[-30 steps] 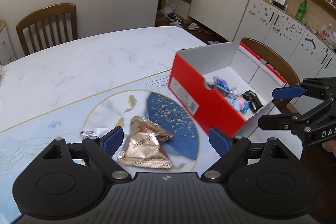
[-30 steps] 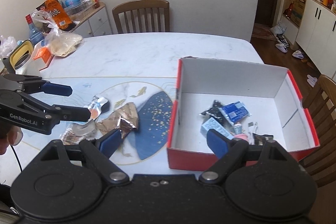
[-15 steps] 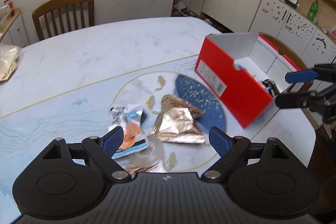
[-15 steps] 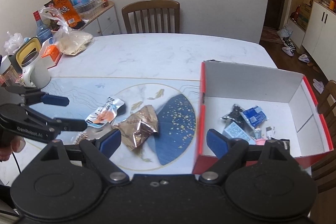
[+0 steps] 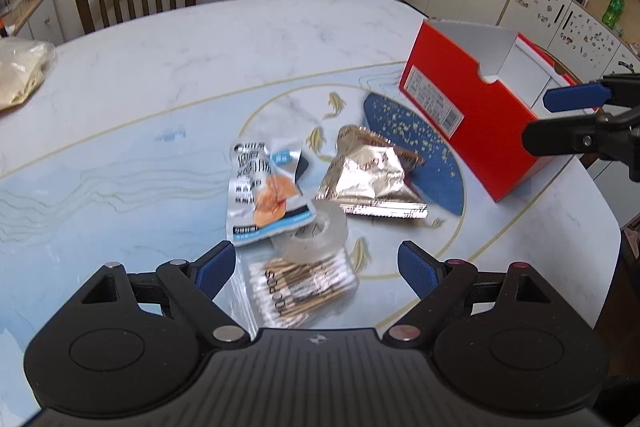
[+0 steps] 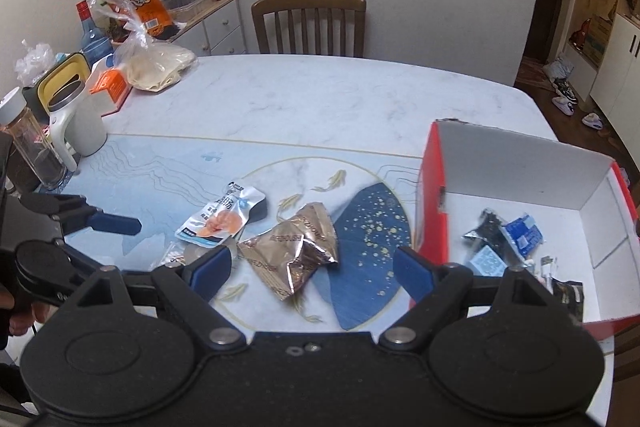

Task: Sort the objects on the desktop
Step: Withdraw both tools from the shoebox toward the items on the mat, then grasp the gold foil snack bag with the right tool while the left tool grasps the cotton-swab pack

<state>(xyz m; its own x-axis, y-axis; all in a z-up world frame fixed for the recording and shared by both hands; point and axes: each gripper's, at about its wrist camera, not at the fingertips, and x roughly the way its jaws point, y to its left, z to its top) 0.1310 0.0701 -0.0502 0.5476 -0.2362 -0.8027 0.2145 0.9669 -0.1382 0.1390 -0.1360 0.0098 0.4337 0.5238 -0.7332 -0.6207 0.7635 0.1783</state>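
- While hovering above the table [image 5: 160,67], spread wide and empty: left gripper [image 5: 316,269], over a pack of cotton swabs [image 5: 300,287] and a tape roll [image 5: 314,235].
- Likewise parted, gripping nothing: right gripper [image 6: 312,267], above a gold foil packet [image 6: 294,243].
- Beside the foil, touching the tape roll: a white snack pouch [image 5: 264,189].
- At the table's right edge, well apart from the loose pieces: red box [image 6: 434,207], open, with small packets [image 6: 516,231] inside.

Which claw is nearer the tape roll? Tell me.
Left. The left claw hovers open just before the tape roll; the right claw is off toward the box.
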